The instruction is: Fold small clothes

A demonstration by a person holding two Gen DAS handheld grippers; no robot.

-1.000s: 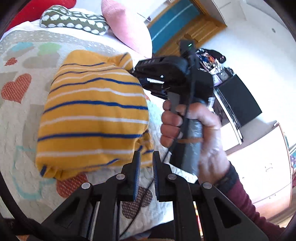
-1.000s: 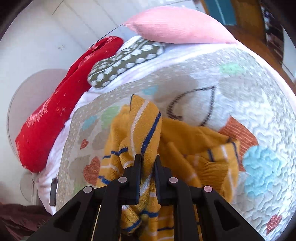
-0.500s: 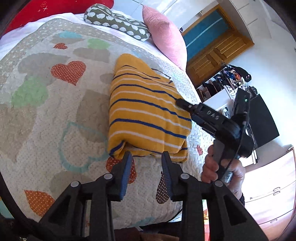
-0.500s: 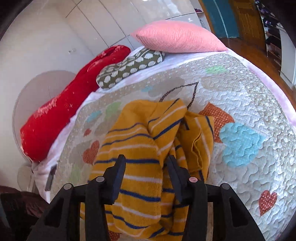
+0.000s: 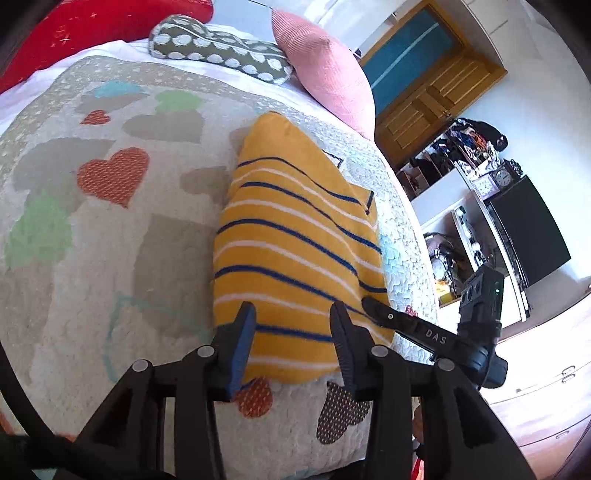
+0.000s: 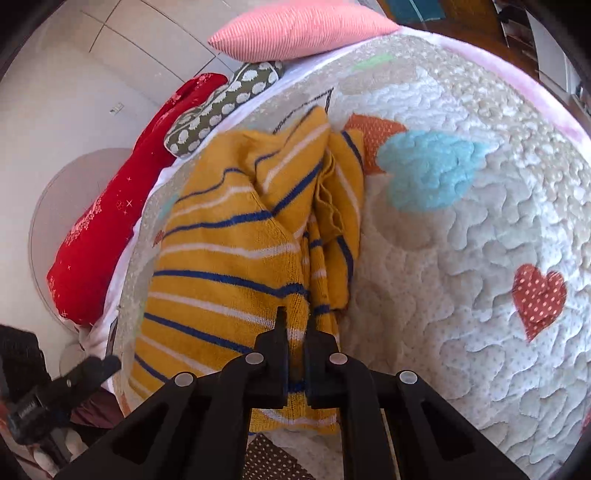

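Right tool (image 6: 295, 325) at 6 o'clock in the right wrist view, jaws nearly together and pinching a fold of the yellow striped garment (image 6: 236, 258) near its near edge; jaws have just been closing, cloth between the pads; left tool (image 5: 291, 325) at 6 o'clock in the left wrist view, jaws narrowly apart and just been opening, straddling the garment's near end from above, pads not pressing on the cloth as far as the view shows; right tool also seen in the left wrist view at 4 o'clock, its tip at the garment's right near corner; left tool shows in the right wrist view at 8 o'clock, low beside the bed edge.

Garment folded into a long pad, blue and white stripes running across, lying on the quilt (image 5: 110, 258) of the bed, stretching from 6 toward 12 o'clock in the left wrist view; in the right wrist view its right side is bunched in loose layers at 12 to 1 o'clock; quilt has heart patches in red, green, blue and grey.

Beyond the garment at 12 o'clock: dotted bolster (image 5: 218, 48), pink pillow (image 5: 325, 70), red cushion (image 5: 74, 33) at 11 o'clock; wooden door (image 5: 432, 85) at 1 o'clock; black screen (image 5: 528, 232) at 3 o'clock by cluttered shelves.
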